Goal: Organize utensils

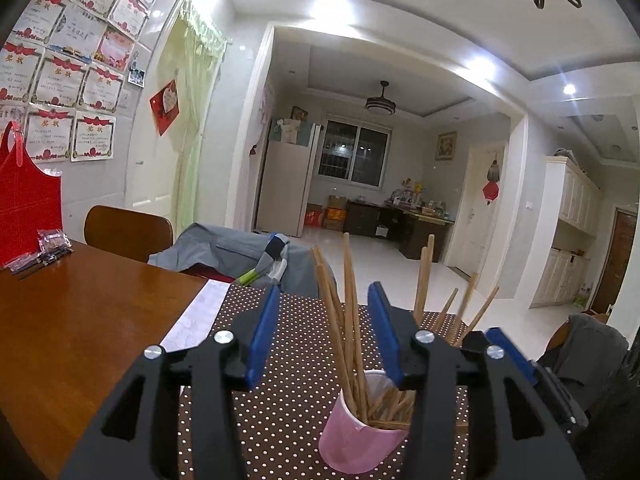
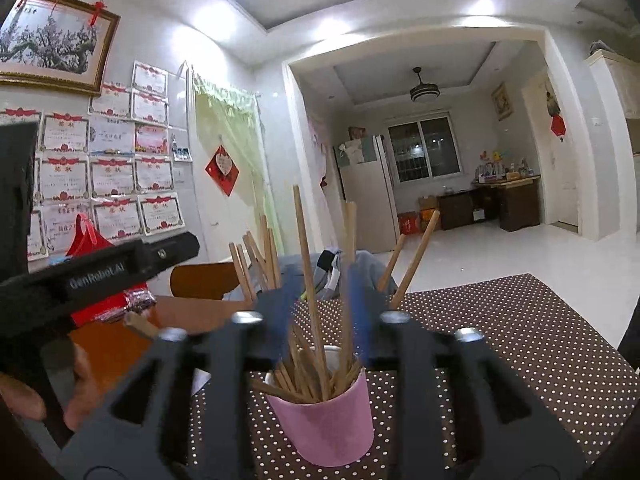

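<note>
A pink cup (image 1: 356, 440) (image 2: 326, 424) full of wooden chopsticks (image 1: 350, 320) (image 2: 306, 264) stands on a brown polka-dot mat (image 1: 288, 360) (image 2: 520, 340). My left gripper (image 1: 324, 312) is open, its blue fingers on either side of several chopsticks above the cup, not touching them. My right gripper (image 2: 320, 280) is blurred, its fingers standing apart just above the cup with chopsticks between them; none looks clamped. The right gripper also shows at the right in the left wrist view (image 1: 520, 360). The left gripper body shows at the left in the right wrist view (image 2: 100, 276).
The mat lies on a brown wooden table (image 1: 80, 312) (image 2: 116, 344). A red bag (image 1: 28, 208) (image 2: 92, 264) and small packets (image 1: 52, 242) sit at the far left. A wooden chair (image 1: 128, 232) and a chair draped with grey clothing (image 1: 240, 256) stand behind the table.
</note>
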Demonstrator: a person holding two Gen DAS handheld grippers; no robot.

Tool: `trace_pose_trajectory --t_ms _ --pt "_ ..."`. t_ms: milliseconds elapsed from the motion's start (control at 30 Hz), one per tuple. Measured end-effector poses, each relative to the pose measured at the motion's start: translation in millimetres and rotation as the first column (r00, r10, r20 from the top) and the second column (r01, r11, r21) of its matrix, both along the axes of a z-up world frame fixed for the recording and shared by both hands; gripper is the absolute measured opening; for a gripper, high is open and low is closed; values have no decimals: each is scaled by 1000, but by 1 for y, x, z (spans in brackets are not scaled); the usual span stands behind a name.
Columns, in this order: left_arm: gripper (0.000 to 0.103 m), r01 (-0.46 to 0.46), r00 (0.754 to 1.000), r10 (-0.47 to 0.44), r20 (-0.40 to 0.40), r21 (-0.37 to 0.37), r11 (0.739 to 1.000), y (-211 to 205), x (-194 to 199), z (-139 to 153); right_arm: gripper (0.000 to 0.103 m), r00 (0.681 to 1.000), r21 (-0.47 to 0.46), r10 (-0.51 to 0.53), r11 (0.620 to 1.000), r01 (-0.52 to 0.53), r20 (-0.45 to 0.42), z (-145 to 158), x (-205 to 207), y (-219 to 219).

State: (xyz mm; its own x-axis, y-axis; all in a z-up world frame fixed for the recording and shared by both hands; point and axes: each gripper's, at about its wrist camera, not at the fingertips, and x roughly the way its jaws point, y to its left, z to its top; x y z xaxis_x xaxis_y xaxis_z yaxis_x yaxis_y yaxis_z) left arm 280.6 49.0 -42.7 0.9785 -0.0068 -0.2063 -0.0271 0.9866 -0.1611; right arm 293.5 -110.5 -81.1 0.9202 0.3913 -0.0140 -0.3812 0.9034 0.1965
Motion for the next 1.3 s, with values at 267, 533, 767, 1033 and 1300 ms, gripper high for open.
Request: trace_pose_trajectory --t_ms 267,533,767,1033,1300 --pt "47 11 1000 -11 13 14 1000 -6 -15 7 45 1000 18 -21 1000 21 6 13 -15 -9" --pt "50 27 999 -28 19 50 998 -17 -46 20 50 999 35 -52 998 52 -16 28 -42 -22" --pt "57 28 998 -33 53 95 995 -28 -94 35 60 996 29 -85 996 86 -20 45 -77 -28" --pt "66 13 993 -32 112 169 986 -38 -159 47 76 991 -4 -137 991 137 -1 63 -132 -29" --pt "66 -4 992 -19 126 179 984 -39 -209 48 89 985 -45 -166 985 168 40 71 -188 -26"
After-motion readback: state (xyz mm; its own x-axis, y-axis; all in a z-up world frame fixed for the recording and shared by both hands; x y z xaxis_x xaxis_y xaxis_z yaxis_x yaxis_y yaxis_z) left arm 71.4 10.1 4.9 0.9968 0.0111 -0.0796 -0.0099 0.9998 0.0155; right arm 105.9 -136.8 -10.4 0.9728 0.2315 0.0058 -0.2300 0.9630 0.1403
